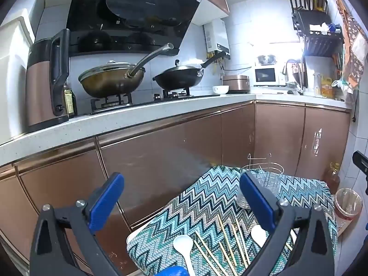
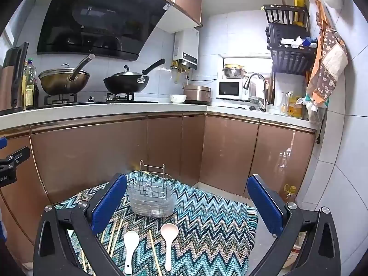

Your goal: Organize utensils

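Blue pads on my right hand-held gripper stand wide apart with nothing between them, hanging above the zigzag cloth that covers the surface. My left hand-held gripper is just as wide and holds nothing, out over the surface's left edge. Two white spoons lie near the front edge, bowls pointing away from me, one chopstick between them and more chopsticks towards the left. At the far edge stands the wire utensil holder in its clear tray, upright. Beyond are brown cabinets, and an oil bottle stands on the floor off the far right corner.
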Tool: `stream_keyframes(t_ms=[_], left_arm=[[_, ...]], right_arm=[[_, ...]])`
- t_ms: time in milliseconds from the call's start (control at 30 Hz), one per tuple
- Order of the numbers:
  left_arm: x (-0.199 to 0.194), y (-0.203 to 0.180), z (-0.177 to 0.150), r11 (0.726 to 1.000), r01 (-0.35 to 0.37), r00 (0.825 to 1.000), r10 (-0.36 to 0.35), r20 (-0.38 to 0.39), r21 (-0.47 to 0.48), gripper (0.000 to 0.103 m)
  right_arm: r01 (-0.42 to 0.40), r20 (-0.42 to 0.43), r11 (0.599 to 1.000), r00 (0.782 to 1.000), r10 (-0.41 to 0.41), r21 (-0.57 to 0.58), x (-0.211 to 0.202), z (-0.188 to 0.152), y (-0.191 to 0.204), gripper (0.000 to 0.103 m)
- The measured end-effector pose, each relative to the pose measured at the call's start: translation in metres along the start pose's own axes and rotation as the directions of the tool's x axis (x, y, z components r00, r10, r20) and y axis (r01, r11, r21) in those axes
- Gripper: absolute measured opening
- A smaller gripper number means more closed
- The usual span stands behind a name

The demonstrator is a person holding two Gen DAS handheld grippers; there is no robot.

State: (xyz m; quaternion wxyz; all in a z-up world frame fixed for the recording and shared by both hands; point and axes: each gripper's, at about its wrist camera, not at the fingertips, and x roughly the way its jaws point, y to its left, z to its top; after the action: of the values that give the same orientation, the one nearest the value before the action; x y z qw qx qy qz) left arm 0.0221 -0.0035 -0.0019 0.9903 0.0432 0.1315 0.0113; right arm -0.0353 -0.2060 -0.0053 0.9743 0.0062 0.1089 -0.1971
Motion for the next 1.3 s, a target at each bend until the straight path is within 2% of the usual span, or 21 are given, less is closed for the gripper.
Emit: stream_keyframes(t_ms=[233, 567, 800, 1033, 1300], left_arm=[[0.005, -0.001, -0.002, 1.000, 0.009, 1.000, -0.009, 0.002, -0.004, 0.101], [0.019, -0.003, -0.002, 1.000, 0.007, 0.999, -0.005, -0.039, 0.030, 0.101], [0.025, -0.004, -0.005, 0.999, 0.029, 0.998, -0.027, -0.050, 0.036, 0.101], [0.026, -0.001, -0.004, 0.999, 0.043, 0.998, -0.043, -0.036, 0.016, 0.101], [0.025, 0.005, 0.000, 1.000, 0.022, 1.000, -0.022, -0.010, -0.015, 0.101]], right_arm=[[0.007, 0.003, 1.000, 1.000, -0.007, -0.010, 0.003, 0.003, 0.000, 0.103], [0.004, 0.005, 1.000, 1.000, -0.004, -0.013, 0.010, 0.006, 0.001, 0.103], [0.004, -0.001, 1.000, 1.000, -0.004, -0.009, 0.017, 0.003, 0.002, 0.103], [0.004, 0.004, 1.000, 1.000, -0.004, -0.012, 0.022, 0.002, 0.002, 0.103], [0.002, 0.002, 1.000, 1.000, -0.002, -0.012, 0.026, 0.002, 0.002, 0.103]])
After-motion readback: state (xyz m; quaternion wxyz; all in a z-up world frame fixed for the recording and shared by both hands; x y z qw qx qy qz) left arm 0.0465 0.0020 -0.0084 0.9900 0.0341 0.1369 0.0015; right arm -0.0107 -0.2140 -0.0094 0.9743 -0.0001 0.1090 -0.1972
